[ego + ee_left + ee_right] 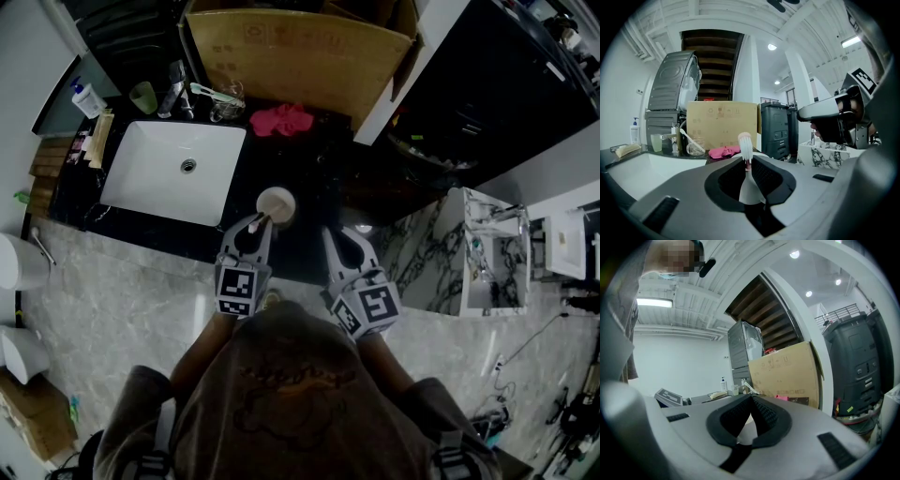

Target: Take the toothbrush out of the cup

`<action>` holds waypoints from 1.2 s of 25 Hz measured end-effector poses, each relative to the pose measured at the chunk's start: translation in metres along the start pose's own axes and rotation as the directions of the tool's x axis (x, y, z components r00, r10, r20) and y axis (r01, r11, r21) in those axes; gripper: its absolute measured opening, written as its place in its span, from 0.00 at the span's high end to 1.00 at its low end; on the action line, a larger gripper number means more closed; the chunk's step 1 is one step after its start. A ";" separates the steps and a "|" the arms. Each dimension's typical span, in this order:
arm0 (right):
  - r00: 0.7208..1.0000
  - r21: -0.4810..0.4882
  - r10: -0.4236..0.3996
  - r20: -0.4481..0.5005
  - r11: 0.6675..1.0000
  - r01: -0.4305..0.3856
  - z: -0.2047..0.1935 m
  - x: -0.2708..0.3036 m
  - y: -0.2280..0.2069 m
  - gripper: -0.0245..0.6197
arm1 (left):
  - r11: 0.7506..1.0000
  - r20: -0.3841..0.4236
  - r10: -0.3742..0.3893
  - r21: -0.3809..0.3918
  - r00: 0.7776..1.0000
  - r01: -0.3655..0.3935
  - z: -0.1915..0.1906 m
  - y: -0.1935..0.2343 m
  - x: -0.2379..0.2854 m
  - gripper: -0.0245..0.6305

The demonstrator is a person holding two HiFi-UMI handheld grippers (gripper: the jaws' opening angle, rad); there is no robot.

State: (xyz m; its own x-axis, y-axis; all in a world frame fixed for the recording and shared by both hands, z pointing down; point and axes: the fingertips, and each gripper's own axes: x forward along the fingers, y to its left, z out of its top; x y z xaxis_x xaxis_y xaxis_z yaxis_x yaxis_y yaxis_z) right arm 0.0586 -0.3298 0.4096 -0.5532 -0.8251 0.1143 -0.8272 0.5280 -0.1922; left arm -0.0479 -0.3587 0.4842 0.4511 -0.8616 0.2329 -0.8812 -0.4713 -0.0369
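Observation:
A white cup [278,202] stands on the black counter [323,192], just right of the sink. My left gripper [258,224] sits at the cup's near rim, shut on the white toothbrush [251,228]. In the left gripper view the toothbrush [746,143] stands upright between the jaw tips of the left gripper [748,162], bristle head above them and pale handle below. My right gripper [333,234] hangs a little right of the cup, apart from it. In its own view the right gripper [752,398] has its jaw tips together with nothing between them.
A white sink [173,169] lies left of the cup, with a faucet [176,89], a green cup [143,97], a soap bottle [86,98] and a glass [225,98] behind it. A pink cloth [281,119] and a cardboard box [291,47] sit at the back. A marble cabinet [487,253] stands at the right.

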 end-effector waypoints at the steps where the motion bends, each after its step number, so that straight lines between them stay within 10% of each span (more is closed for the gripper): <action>1: 1.000 -0.001 0.000 0.000 1.000 0.000 0.000 0.000 0.000 0.96 | 1.000 0.000 0.001 0.002 1.000 -0.001 0.001 0.000 0.000 0.90; 30: 0.993 -0.009 0.113 -0.016 0.994 -0.113 -0.002 -0.019 0.035 0.96 | 0.996 0.128 0.084 0.018 0.988 -0.087 0.082 0.003 -0.058 0.91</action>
State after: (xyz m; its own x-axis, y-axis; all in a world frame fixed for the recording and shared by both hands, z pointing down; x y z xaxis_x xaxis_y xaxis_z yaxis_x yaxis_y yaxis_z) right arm 0.0406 -0.2951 0.4025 -0.6445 -0.7570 0.1077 -0.7603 0.6196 -0.1952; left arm -0.0653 -0.3261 0.3912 0.3897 -0.9152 0.1027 -0.9144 -0.3978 -0.0744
